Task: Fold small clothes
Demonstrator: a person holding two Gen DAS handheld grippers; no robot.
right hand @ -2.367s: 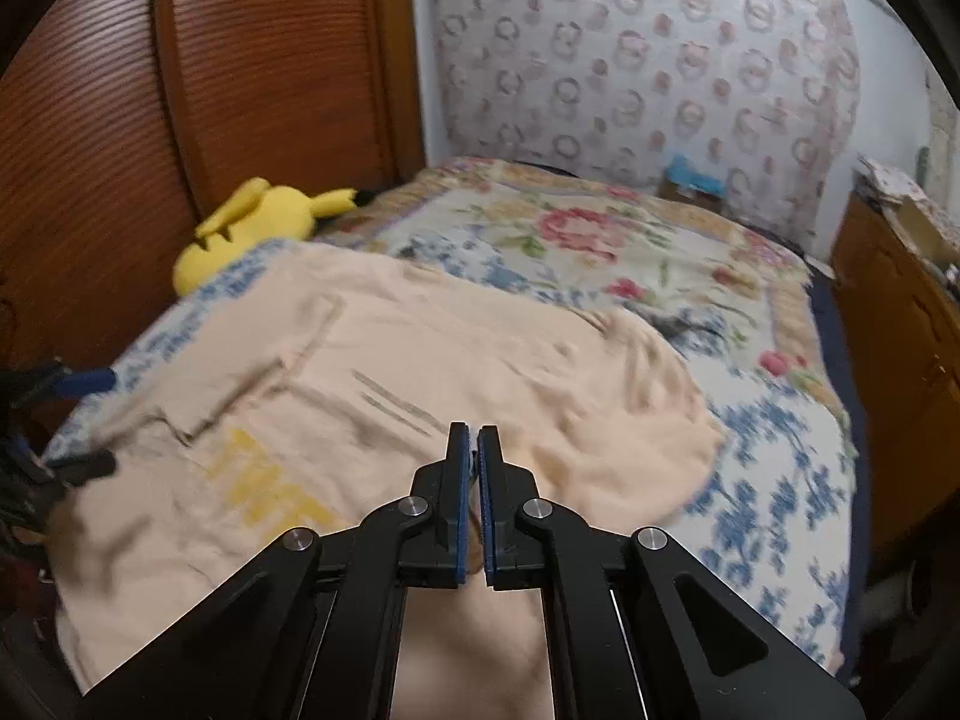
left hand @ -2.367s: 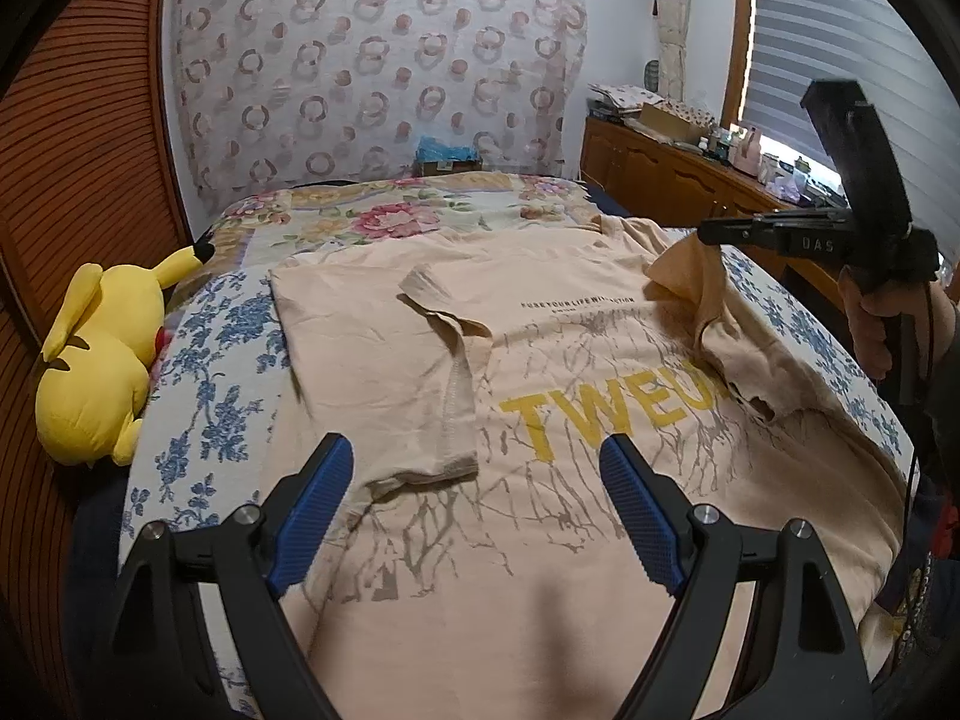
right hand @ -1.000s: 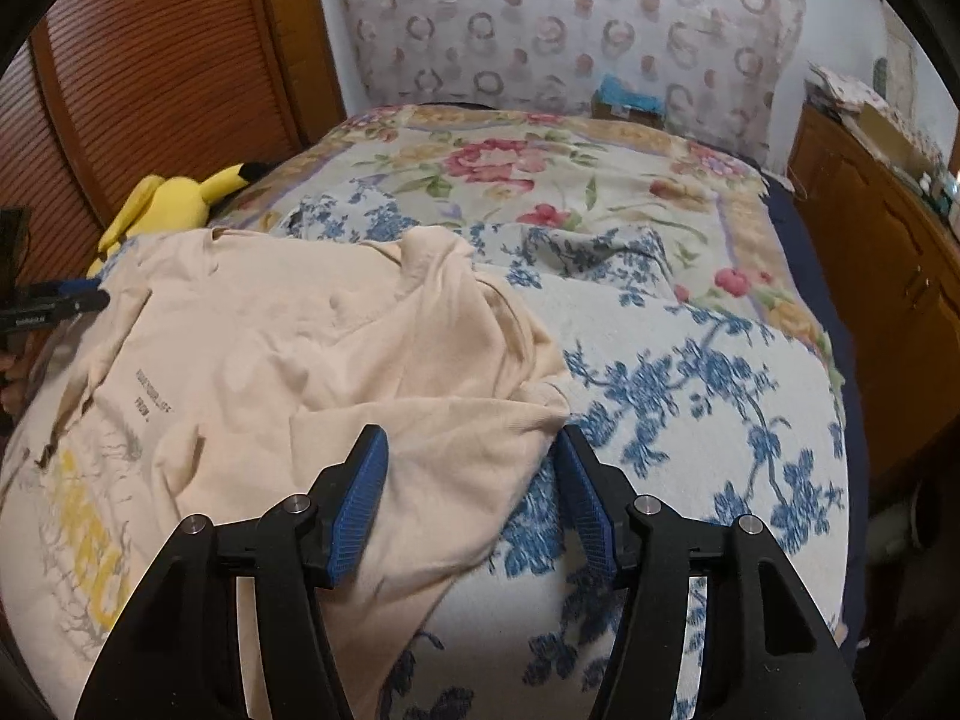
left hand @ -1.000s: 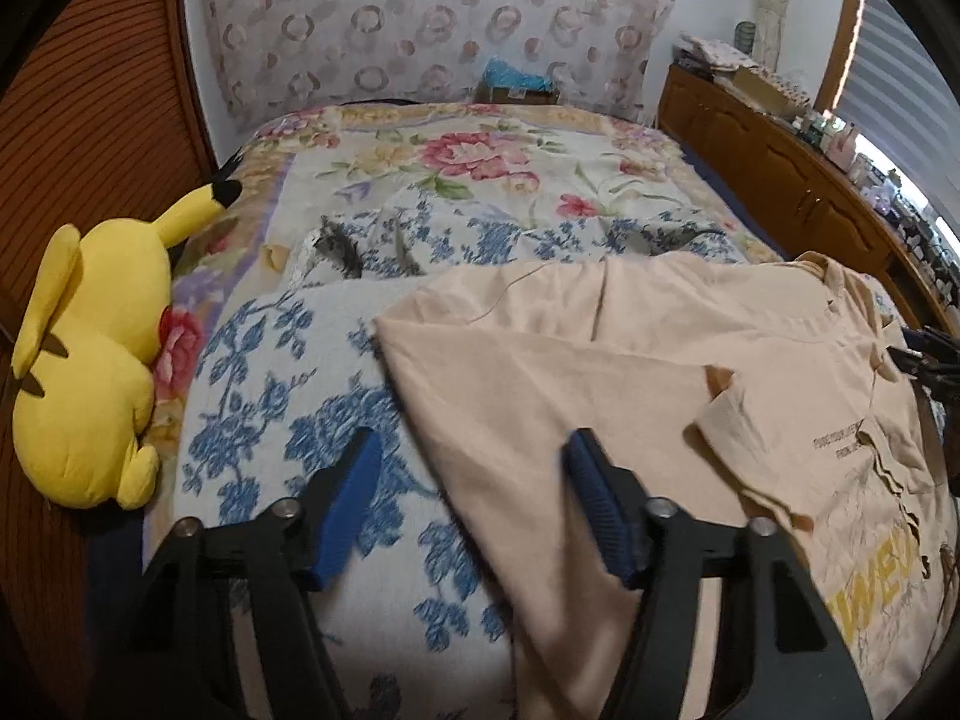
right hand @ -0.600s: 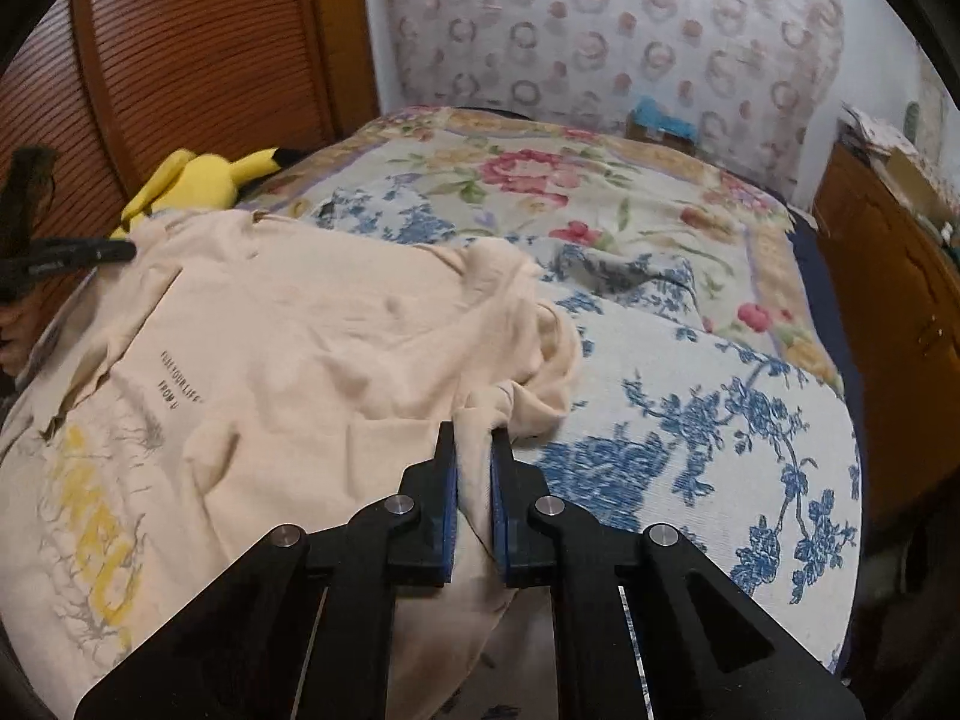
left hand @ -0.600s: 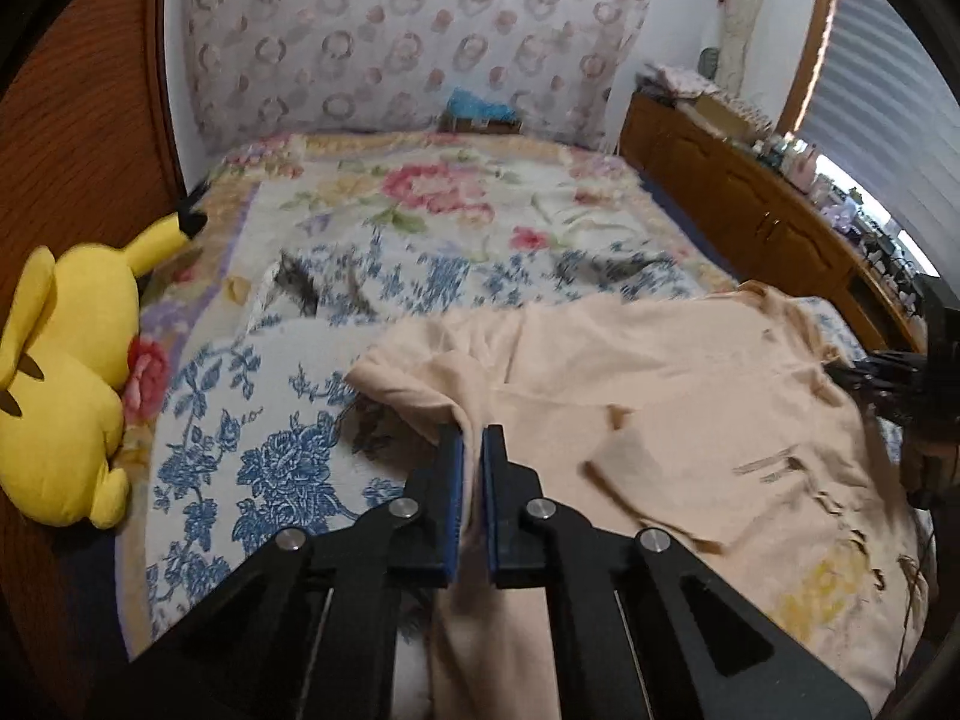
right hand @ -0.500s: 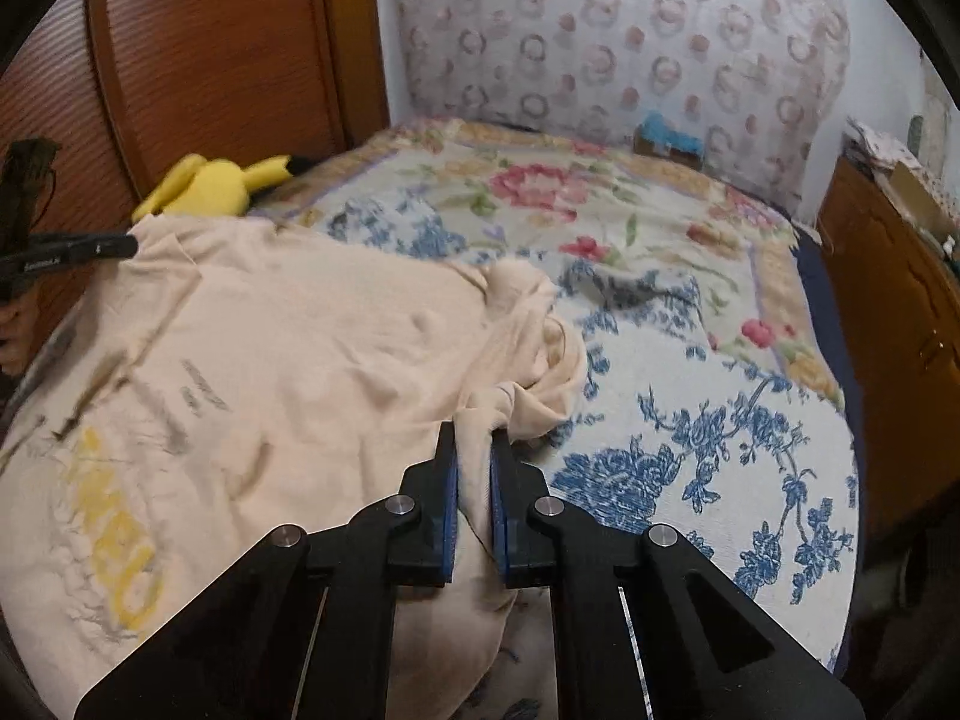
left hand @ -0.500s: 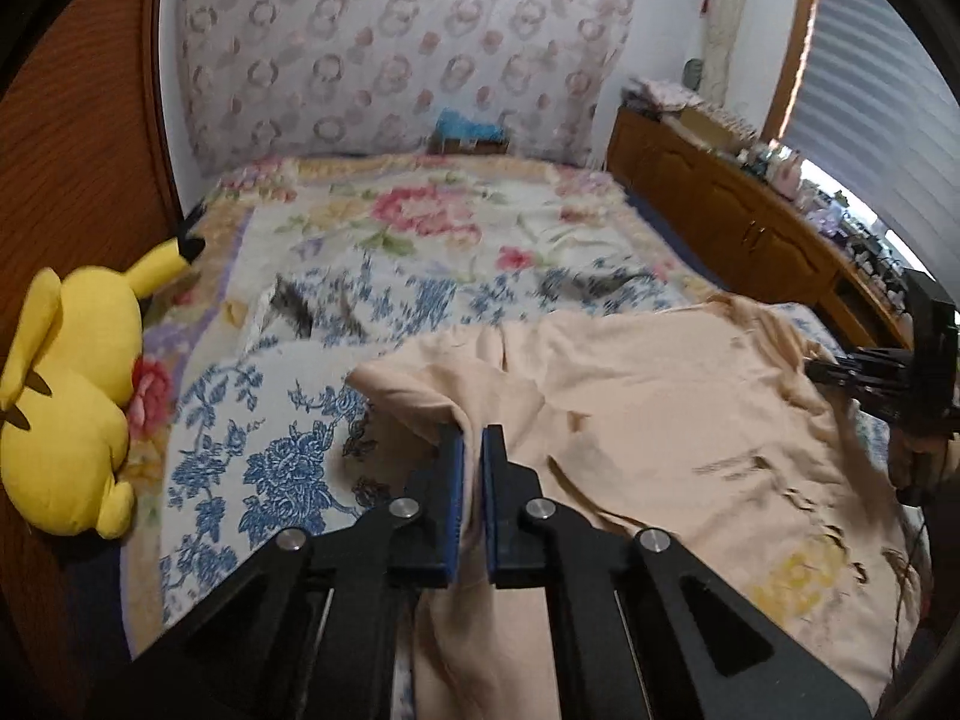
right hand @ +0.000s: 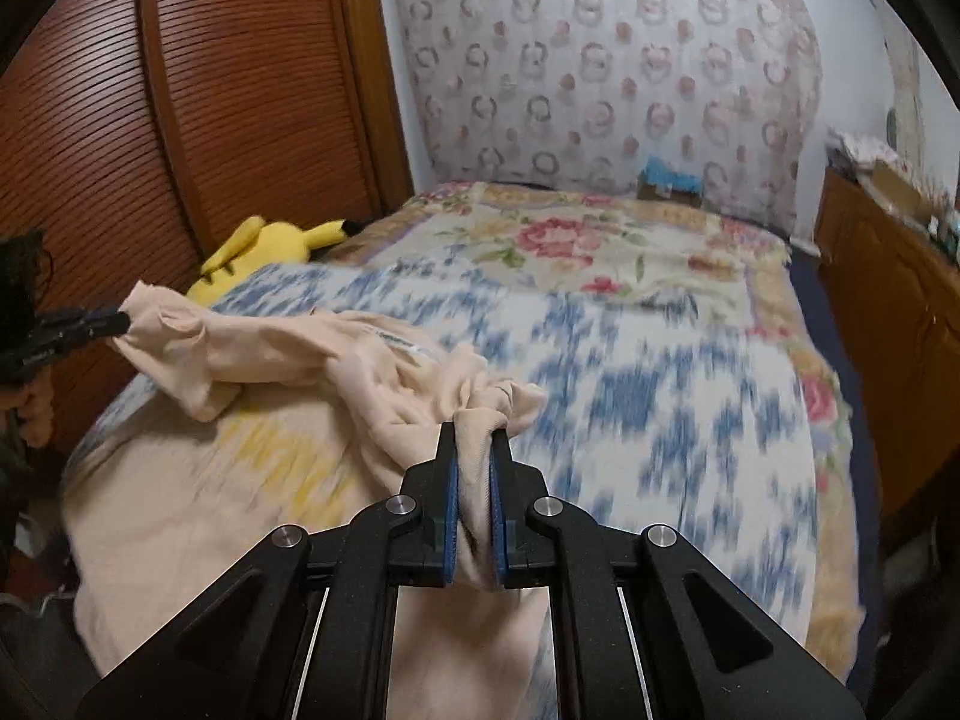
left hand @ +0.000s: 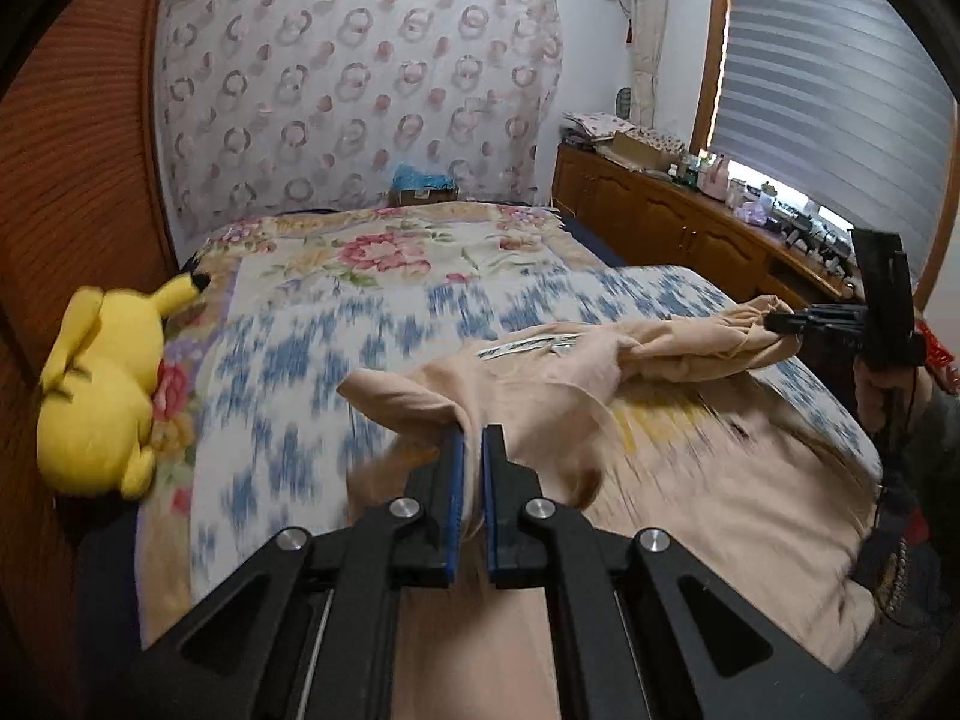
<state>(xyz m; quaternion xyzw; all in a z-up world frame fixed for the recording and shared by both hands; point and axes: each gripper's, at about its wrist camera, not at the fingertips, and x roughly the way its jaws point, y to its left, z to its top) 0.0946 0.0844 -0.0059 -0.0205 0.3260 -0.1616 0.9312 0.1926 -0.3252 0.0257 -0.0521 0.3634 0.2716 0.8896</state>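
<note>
- My left gripper (left hand: 471,438) is clamped on a bunched corner of the peach T-shirt (left hand: 540,384); its blue pads (left hand: 456,480) sit nearly together with a fold of cloth pinched between them.
- My right gripper (right hand: 474,438) is likewise closed on the shirt, a thick wad of fabric squeezed between its jaws and spilling out above the tips.
- In the left wrist view I see the right gripper (left hand: 780,324) off to the side, gripping the far corner of the shirt; in the right wrist view the left gripper (right hand: 114,319) shows the same way at the left edge.
- The T-shirt is lifted at both held corners, and the edge between them hangs as a twisted, rope-like band with deep creases.
- Below that raised band the rest of the shirt lies spread on the bed (right hand: 660,372), reaching toward me and off the near edge.
- A yellow print (right hand: 282,456) shows on the flat part, too blurred to read; a small strip of printed lettering (left hand: 528,347) shows on the raised fold.
- The shirt rests on the blue-flowered part of the quilt, and the pink-flowered part lies beyond it, uncovered.
- A yellow plush toy (left hand: 102,396) lies at the bed's left edge beside the wooden slatted wall (right hand: 120,120), well apart from the shirt.
</note>
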